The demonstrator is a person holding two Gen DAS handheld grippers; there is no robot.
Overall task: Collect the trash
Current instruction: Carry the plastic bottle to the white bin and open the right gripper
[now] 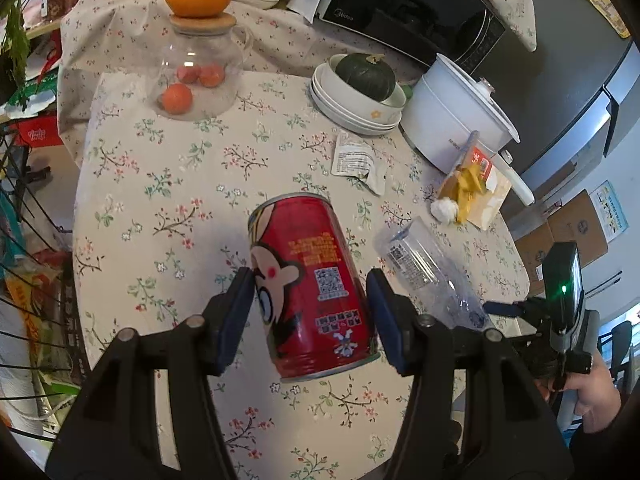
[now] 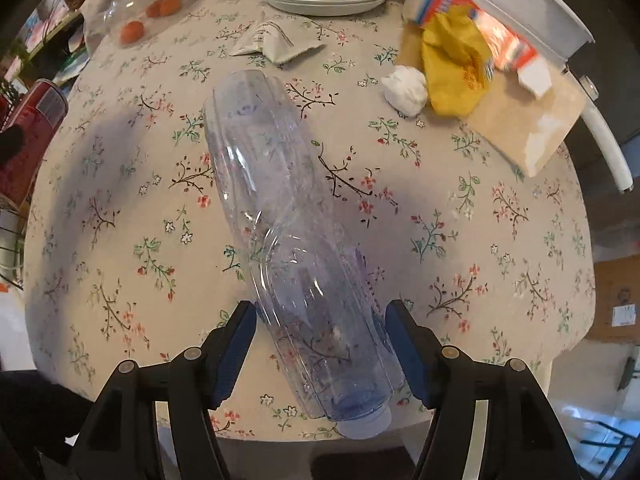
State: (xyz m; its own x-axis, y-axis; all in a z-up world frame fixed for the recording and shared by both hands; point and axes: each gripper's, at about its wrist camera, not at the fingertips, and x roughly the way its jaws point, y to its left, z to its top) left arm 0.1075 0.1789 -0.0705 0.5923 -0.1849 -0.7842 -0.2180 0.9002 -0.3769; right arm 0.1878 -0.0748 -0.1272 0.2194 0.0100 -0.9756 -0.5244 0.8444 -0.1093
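A red drink can (image 1: 316,280) with a cartoon face sits tilted between the blue pads of my left gripper (image 1: 310,284), which is shut on it above the floral tablecloth (image 1: 168,200). My right gripper (image 2: 318,312) is shut on the lower part of a clear plastic bottle (image 2: 280,208), whose cap end points toward the table's near edge. In the left wrist view the bottle (image 1: 416,260) lies right of the can. More trash lies beyond: a torn grey wrapper (image 2: 276,42), a white tissue ball (image 2: 404,88) and a crumpled yellow wrapper (image 2: 452,68) on a brown paper bag (image 2: 520,128).
At the back stand a glass jar (image 1: 200,76) holding oranges, stacked white plates (image 1: 352,116) with a green pumpkin, a white electric cooker (image 1: 452,120) and a black microwave (image 1: 408,12). A wire rack (image 1: 24,240) of clutter is to the left of the table.
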